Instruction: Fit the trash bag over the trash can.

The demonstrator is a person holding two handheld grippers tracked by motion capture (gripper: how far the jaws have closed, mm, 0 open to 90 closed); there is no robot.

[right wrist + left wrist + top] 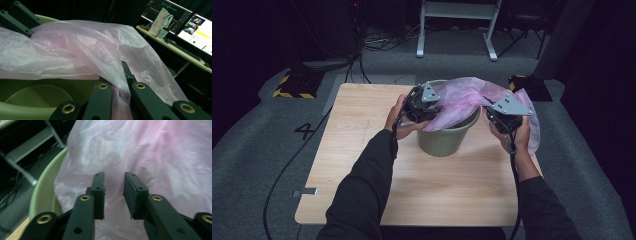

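A pink plastic bag point(462, 102) drapes over a green bin point(447, 140) on the table point(362, 150); the right gripper point(119, 82) clamps its edge (left gripper point(113, 192) parted, grasping nothing).

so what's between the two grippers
A pink plastic bag stretches across the green bin between the left gripper and right gripper, seen in the high view.

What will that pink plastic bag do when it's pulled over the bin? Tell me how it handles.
The pink bag is probably very floppy: it sags in crumpled folds across the green bin. It looks thin and see-through, so likely light and easy to tear. The right tool is shut on a pinched fold, which may slip; the left tool has a gap between its jaws.
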